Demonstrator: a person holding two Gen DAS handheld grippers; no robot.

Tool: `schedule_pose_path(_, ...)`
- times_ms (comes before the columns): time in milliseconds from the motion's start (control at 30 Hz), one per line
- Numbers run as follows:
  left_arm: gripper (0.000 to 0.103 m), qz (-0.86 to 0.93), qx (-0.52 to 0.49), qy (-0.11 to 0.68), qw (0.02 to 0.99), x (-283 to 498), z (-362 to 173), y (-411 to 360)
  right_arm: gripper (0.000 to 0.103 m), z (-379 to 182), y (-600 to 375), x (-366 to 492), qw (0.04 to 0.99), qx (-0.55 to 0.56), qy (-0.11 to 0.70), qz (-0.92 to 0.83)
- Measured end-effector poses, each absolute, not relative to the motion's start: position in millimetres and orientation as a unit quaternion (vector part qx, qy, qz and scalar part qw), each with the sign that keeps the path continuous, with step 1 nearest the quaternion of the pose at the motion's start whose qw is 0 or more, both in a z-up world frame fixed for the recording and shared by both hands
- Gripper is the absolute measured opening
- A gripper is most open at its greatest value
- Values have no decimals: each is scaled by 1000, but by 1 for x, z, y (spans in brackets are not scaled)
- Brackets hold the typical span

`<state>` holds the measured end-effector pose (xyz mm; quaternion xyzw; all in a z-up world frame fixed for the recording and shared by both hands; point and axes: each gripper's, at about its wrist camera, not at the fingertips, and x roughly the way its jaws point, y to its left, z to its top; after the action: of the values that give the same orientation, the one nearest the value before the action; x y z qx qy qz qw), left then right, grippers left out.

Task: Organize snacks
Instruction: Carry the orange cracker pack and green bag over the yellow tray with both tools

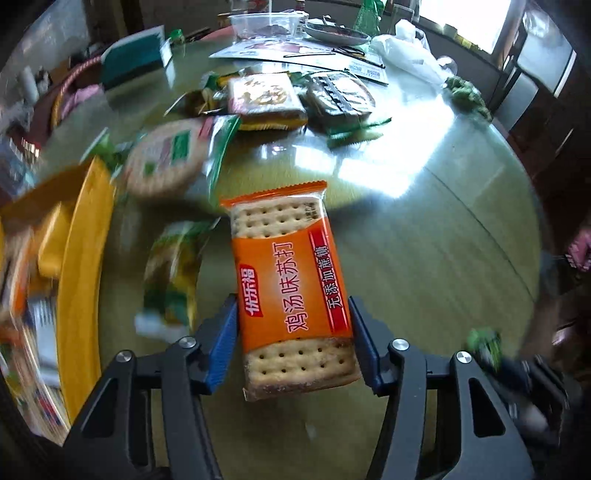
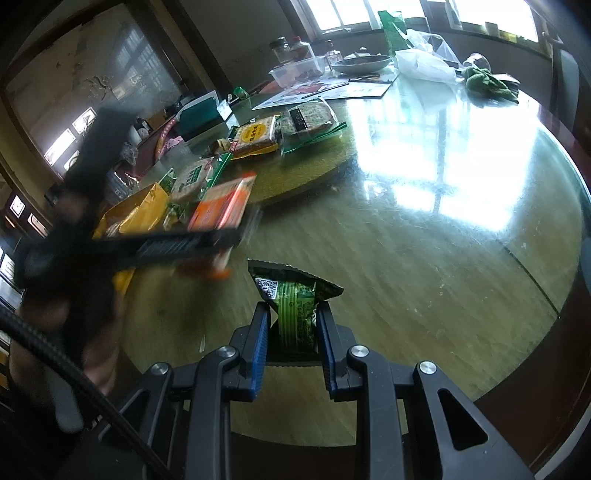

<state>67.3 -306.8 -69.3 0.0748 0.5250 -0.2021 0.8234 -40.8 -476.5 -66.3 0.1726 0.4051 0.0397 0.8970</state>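
Note:
My left gripper [image 1: 293,332] is shut on an orange soda cracker pack [image 1: 291,280] and holds it above the round table; it also shows blurred in the right wrist view [image 2: 221,210]. My right gripper [image 2: 293,325] is shut on a small green snack packet [image 2: 295,306], held above the table. A yellow tray [image 1: 79,280] with several snacks in it sits at the left. Loose snacks lie on the table: a round cracker pack [image 1: 166,158], a green-yellow pack [image 1: 173,273], a square biscuit pack [image 1: 262,96] and a dark seaweed cracker pack [image 1: 340,96].
At the table's far side stand a clear plastic box [image 1: 266,22], a dark dish [image 1: 336,33], papers [image 1: 295,55], a white plastic bag [image 1: 402,55], a teal box [image 1: 133,55] and a green cloth [image 1: 465,92]. The glass table top [image 1: 424,229] reflects bright window light.

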Motion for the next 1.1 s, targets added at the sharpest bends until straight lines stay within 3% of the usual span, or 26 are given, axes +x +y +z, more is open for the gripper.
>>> schedule_pose_path(367, 56, -277, -34, 499, 821, 10, -51, -262, 23, -61, -475, -44, 888, 216, 405, 20)
schedule_pose_path(1100, 55, -258, -94, 369, 888, -15, 31, -170, 23, -21, -403, -16, 905, 190, 371, 84)
